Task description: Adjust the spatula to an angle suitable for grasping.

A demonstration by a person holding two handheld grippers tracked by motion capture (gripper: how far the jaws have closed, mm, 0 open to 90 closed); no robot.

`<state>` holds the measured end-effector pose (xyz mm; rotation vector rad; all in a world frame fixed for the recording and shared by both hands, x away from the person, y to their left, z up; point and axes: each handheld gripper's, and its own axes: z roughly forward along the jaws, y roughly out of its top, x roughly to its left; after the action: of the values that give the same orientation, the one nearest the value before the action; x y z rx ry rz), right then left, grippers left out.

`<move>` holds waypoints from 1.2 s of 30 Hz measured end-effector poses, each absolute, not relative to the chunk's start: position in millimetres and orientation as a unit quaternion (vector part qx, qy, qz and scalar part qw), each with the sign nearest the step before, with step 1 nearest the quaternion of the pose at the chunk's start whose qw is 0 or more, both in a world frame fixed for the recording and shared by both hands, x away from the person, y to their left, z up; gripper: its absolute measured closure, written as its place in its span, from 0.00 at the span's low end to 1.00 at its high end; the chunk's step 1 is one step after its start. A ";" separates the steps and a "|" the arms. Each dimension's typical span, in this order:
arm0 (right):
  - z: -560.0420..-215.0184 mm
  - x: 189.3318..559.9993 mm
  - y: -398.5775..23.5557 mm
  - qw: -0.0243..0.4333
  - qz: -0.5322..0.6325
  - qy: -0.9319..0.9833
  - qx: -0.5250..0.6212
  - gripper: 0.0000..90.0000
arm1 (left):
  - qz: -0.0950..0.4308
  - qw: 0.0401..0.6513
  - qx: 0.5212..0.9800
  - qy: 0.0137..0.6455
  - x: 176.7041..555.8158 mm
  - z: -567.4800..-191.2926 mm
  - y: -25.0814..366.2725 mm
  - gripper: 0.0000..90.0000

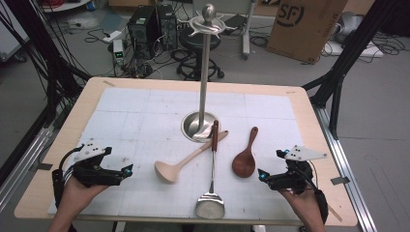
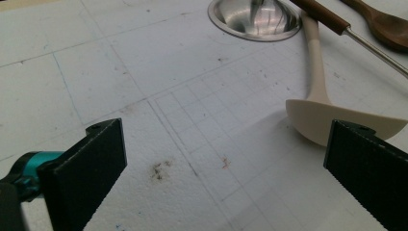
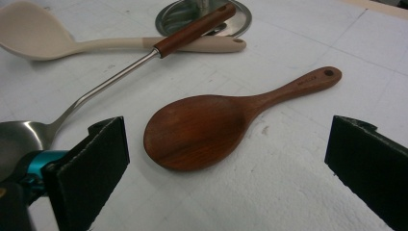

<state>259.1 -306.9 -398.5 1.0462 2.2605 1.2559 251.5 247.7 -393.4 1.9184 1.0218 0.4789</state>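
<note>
Wooden spoon (image 3: 202,130) lies ahead – between right gripper's (image 3: 226,159) parted jaws

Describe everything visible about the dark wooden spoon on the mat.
The dark wooden spoon looks like one piece of reddish-brown wood: a broad, shallow oval bowl narrowing into a short flat handle with a small hole near its end. It lies flat, bowl up, on the white gridded mat, bowl toward the person, handle pointing away. Nothing touches it. It sits right of the steel spatula, ahead of the open right claw.
</note>
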 end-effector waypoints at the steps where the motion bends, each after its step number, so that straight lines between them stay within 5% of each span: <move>1: -398.7 259.2 -306.2 0.171 0.444 0.798 0.370 0.00 | 0.193 0.442 0.773 0.412 251.7 -393.6 247.1 0.02; 20: -394.6 267.3 -280.0 0.143 0.452 0.804 0.360 0.00 | 0.187 0.444 0.774 0.410 252.9 -396.5 244.2 0.02; 36: -385.0 283.0 -245.3 0.132 0.441 0.827 0.322 0.13 | 0.187 0.445 0.775 0.408 252.8 -397.2 242.7 0.02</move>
<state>283.0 -245.3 -385.0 0.9351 2.4008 1.2806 252.8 242.7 -397.2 1.9214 1.0101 0.4624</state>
